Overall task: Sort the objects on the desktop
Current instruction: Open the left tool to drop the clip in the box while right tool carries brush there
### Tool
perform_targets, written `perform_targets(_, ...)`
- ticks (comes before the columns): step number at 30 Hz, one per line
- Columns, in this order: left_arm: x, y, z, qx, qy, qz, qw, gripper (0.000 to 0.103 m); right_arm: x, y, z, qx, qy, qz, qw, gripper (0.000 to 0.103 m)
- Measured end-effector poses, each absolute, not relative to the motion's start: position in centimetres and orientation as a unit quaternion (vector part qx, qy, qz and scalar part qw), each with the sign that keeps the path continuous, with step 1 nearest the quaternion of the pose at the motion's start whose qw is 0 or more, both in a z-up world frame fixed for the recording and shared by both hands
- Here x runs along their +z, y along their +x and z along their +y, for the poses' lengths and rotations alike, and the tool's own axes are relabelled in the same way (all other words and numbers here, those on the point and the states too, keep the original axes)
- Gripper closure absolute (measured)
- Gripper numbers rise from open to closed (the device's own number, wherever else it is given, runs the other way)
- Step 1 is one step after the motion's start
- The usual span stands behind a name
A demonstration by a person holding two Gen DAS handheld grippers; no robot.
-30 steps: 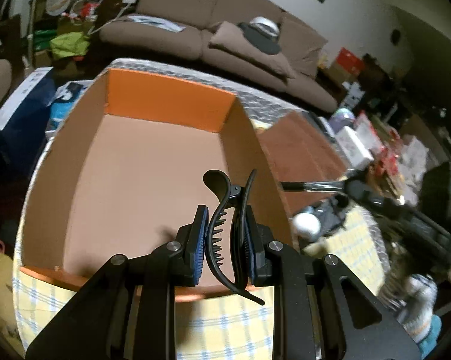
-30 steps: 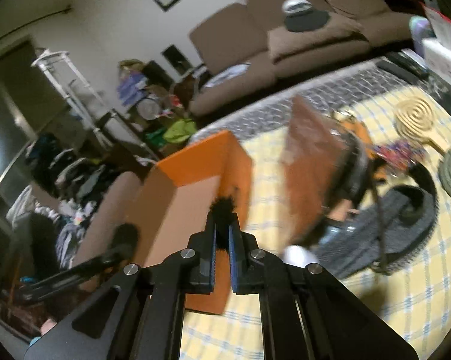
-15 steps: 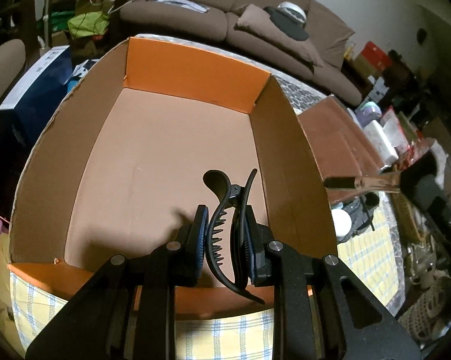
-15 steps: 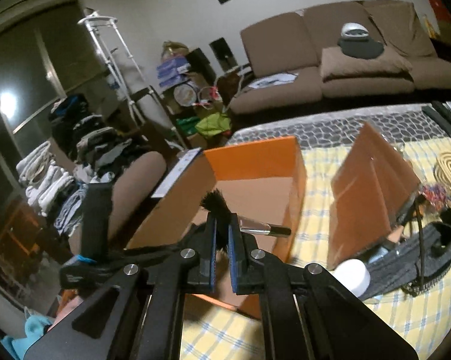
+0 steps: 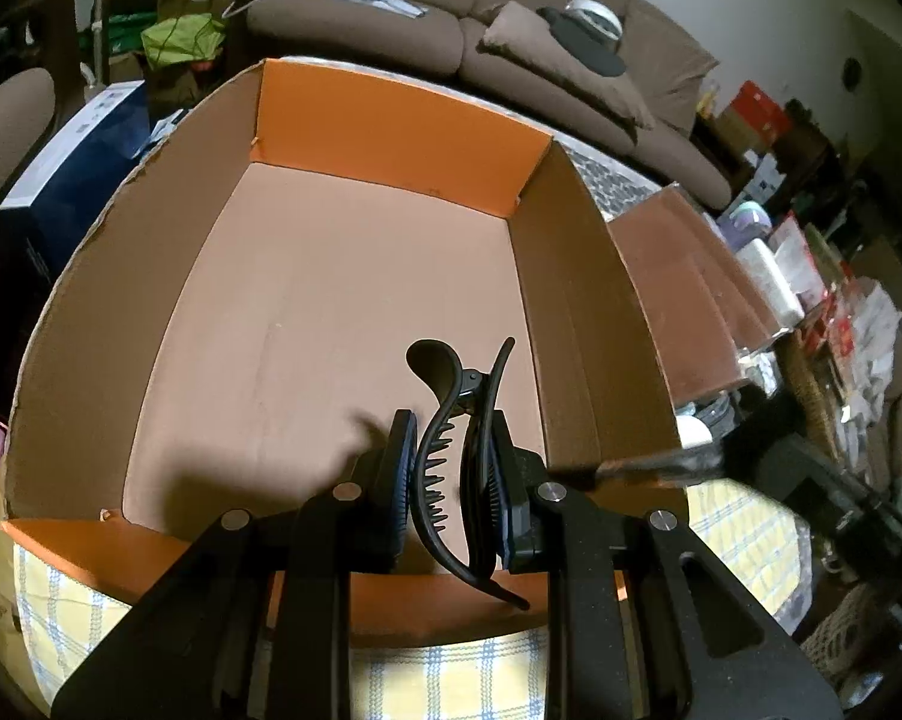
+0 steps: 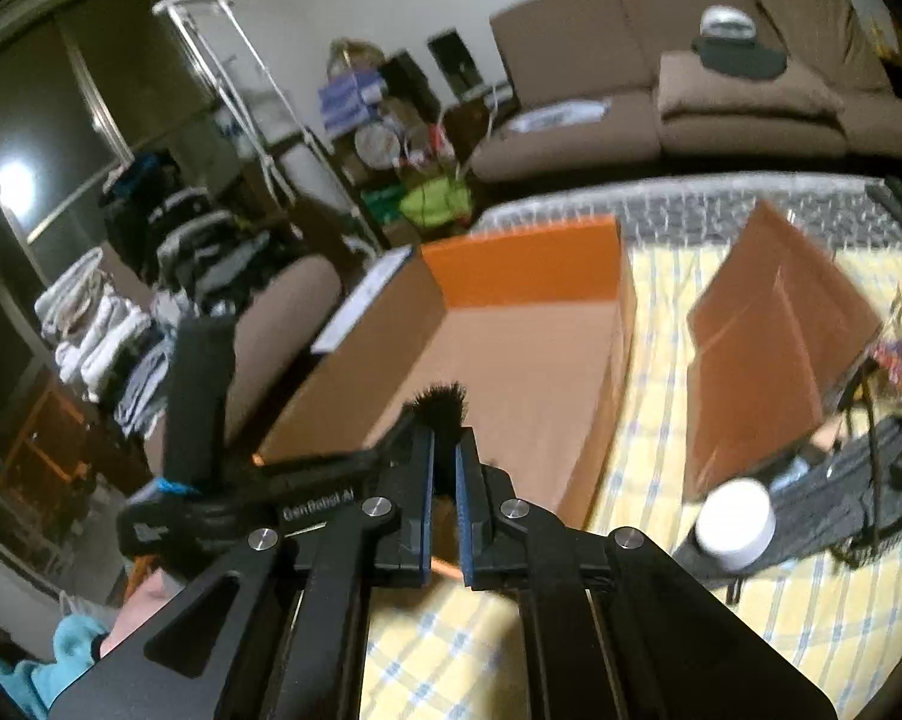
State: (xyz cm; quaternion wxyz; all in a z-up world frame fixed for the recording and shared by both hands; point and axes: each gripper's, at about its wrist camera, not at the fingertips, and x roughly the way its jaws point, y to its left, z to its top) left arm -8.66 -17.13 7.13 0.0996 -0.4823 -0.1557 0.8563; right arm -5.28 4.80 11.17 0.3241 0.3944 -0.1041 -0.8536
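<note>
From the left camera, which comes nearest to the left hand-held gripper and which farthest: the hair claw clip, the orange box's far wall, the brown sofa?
1. Hair claw clip, clamped in the left hand-held gripper.
2. Orange box's far wall, straight ahead.
3. Brown sofa, beyond the box at the top.

The cardboard box (image 5: pixel 342 276) is tan inside with orange end flaps, and the hair claw clip (image 5: pixel 460 450) is black. The surface (image 6: pixel 751 648) wears a yellow cloth checked in blue and white. The sofa (image 6: pixel 691 90) at the far side is brown, and the jar lid (image 6: pixel 736 519) is white.
</note>
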Motion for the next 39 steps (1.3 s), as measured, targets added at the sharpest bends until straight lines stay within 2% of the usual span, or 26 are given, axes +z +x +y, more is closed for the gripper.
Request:
perform_targets(8,6.3,-9.1,-16.1,0.854,-0.492,-0.138,0.1,0.082,9.0,-6.4,5.0,-0.822,0.456,-0.117,0.32,0.095)
perform_targets(13,6.2,-9.1,-15.5,0.855,-0.49,-0.133,0.107,0.063,8.5,-7.1,5.6,-0.831,0.455,-0.117,0.298,0.091)
perform_targets(14,6.2,-9.1,-15.4,0.855,-0.489,-0.132,0.109,0.062,8.5,-7.1,5.7,-0.833,0.453,-0.116,0.294,0.091)
perform_targets(15,6.2,-9.1,-15.4,0.855,-0.489,-0.132,0.109,0.062,8.6,-7.1,5.9,-0.837,0.449,-0.116,0.29,0.09)
perform_targets(17,6.1,-9.1,-15.6,0.854,-0.489,-0.14,0.111,0.062,8.8,-7.1,6.3,-0.842,0.44,-0.122,0.287,0.078)
perform_targets(19,6.2,-9.1,-16.1,0.851,-0.488,-0.156,0.115,0.062,9.1,-7.1,6.5,-0.849,0.427,-0.126,0.284,0.069)
perform_targets(29,6.9,-8.9,-20.4,0.837,-0.469,-0.26,0.11,0.061,9.9,-7.7,5.8,-0.852,0.393,-0.152,0.31,0.069)
perform_targets(34,7.0,-8.9,-20.4,0.839,-0.468,-0.256,0.107,0.061,10.1,-8.3,5.1,-0.852,0.387,-0.167,0.311,0.068)
perform_targets(39,7.1,-8.7,-20.1,0.839,-0.47,-0.252,0.111,0.061,10.3,-8.4,5.5,-0.857,0.379,-0.173,0.303,0.06)
